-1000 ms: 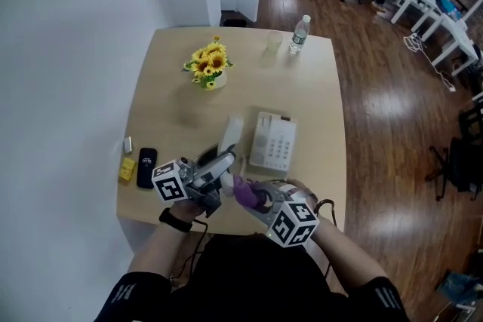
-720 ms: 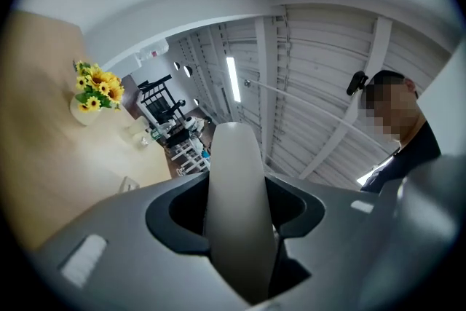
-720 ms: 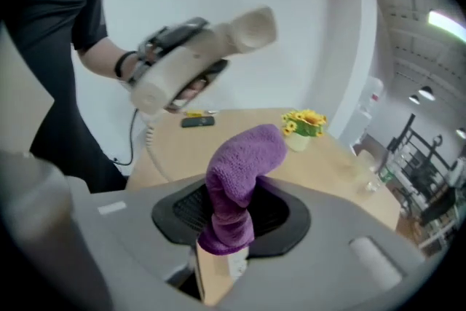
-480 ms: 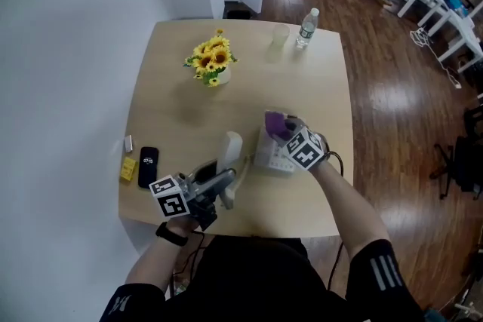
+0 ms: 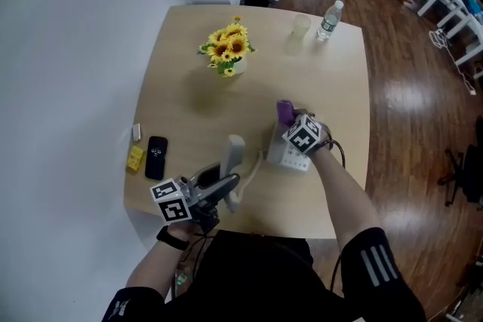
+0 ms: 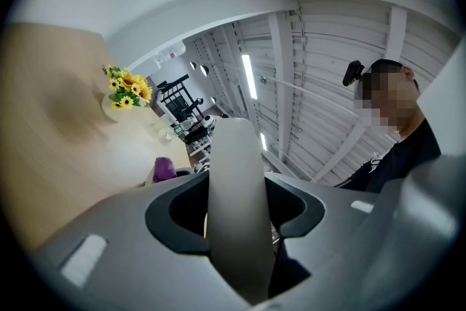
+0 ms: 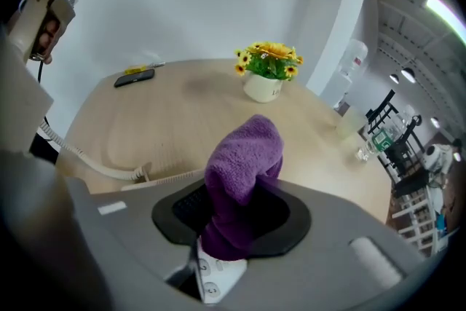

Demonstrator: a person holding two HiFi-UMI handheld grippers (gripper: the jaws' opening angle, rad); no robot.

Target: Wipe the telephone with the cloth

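Purple terry cloth (image 5: 284, 111) stuck up from my right gripper (image 5: 290, 124), directly over the telephone (image 5: 285, 157), in the head view. The left gripper view showed my left gripper (image 6: 237, 189) closed around the handset (image 6: 234, 149), stiff and probably slick. The right gripper view showed jaws pinching the soft, light cloth mid-fold, keypad just beneath.

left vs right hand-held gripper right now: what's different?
The left hand-held gripper is shut on the white handset; the right hand-held gripper is shut on the purple cloth. The left is near the front edge of the table, with the handset clear of the telephone base; the right is over that base, cloth over its keypad. Shared: both are shut on something.
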